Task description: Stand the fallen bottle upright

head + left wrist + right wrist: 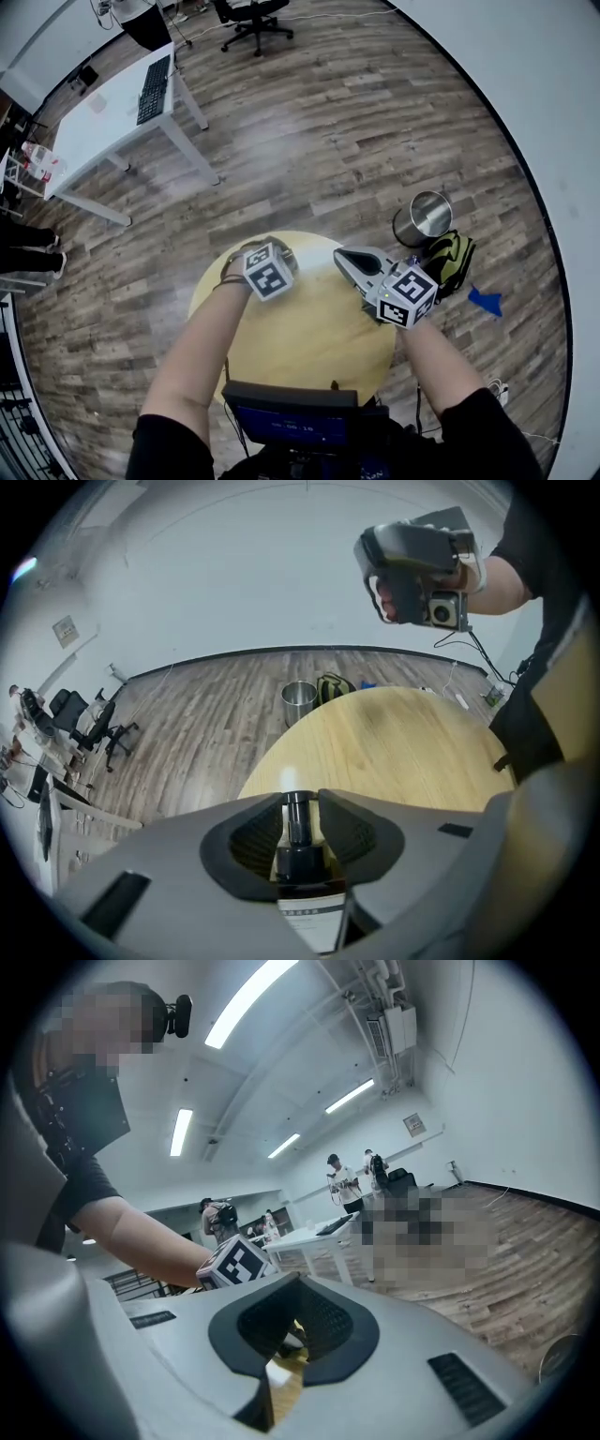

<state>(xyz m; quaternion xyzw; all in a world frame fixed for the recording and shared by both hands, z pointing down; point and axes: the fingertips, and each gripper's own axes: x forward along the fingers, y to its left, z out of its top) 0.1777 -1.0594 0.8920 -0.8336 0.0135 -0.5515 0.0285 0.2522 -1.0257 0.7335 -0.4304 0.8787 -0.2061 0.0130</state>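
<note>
Over the round pale wooden table (309, 342), in the head view, the left gripper (267, 267) and the right gripper (345, 259) hover side by side, apart. A shiny metal cylinder bin (422, 217) and a green-yellow bag (452, 258) sit on the floor beside the table.

Left gripper view: the jaws are clamped on a dark glass bottle with a black cap and white label (302, 855), its cap pointing toward the jaw tips, above the tabletop.

Right gripper view: the jaws are drawn together, gripping nothing.
</note>
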